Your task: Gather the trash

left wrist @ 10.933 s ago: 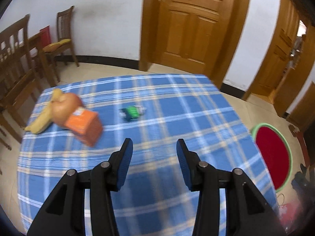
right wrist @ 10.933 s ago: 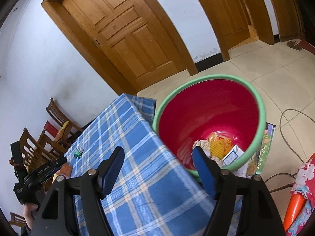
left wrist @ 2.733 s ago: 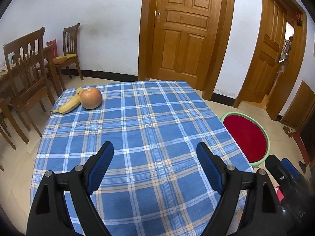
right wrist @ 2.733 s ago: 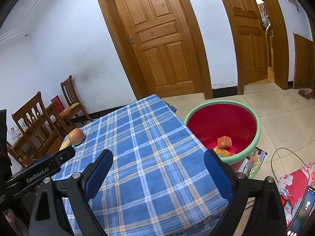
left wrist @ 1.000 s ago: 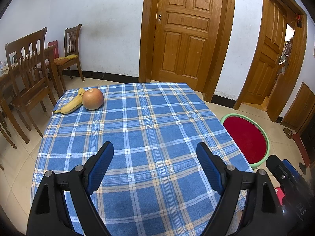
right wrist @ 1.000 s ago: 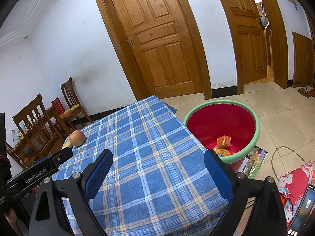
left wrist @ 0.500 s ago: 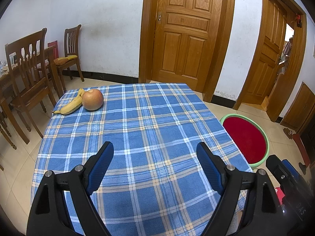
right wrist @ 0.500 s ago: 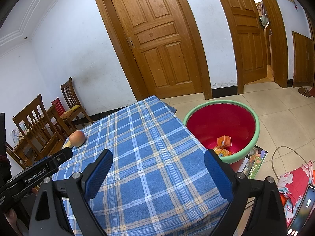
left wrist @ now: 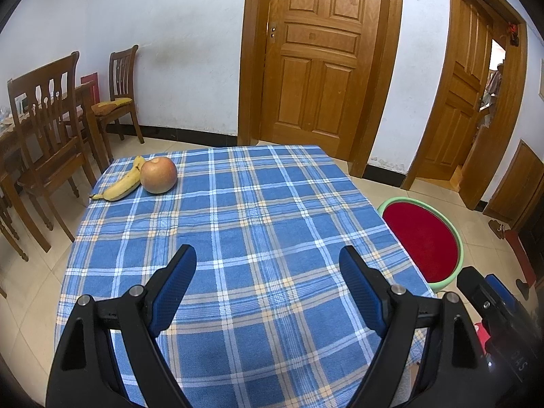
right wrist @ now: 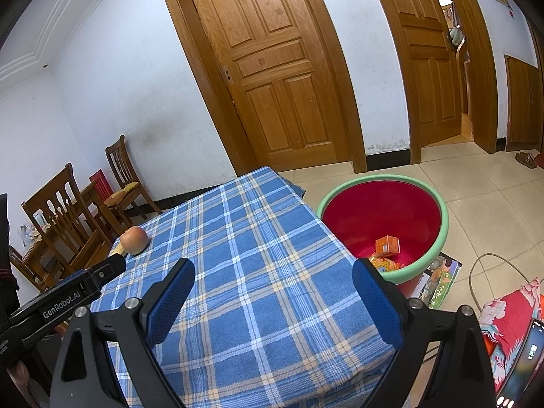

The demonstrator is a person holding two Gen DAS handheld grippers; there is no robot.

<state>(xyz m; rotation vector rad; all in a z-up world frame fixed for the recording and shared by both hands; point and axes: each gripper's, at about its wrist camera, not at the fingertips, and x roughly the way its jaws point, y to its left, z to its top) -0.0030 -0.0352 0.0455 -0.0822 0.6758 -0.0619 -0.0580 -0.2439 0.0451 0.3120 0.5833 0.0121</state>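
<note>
**Both grippers spread above the table; trash in the basin**

The left gripper point(left wrist: 267, 280) and right gripper point(right wrist: 273, 289) hang over the blue checked tablecloth point(left wrist: 258, 210), jaws wide apart and holding nothing. An orange box point(right wrist: 387, 245) lies with other wrappers point(right wrist: 382, 264) inside the red basin point(right wrist: 438, 238) on the floor just beside the table. An apple point(left wrist: 158, 179) touches a banana point(left wrist: 122, 185) at the table's far left corner.
</note>
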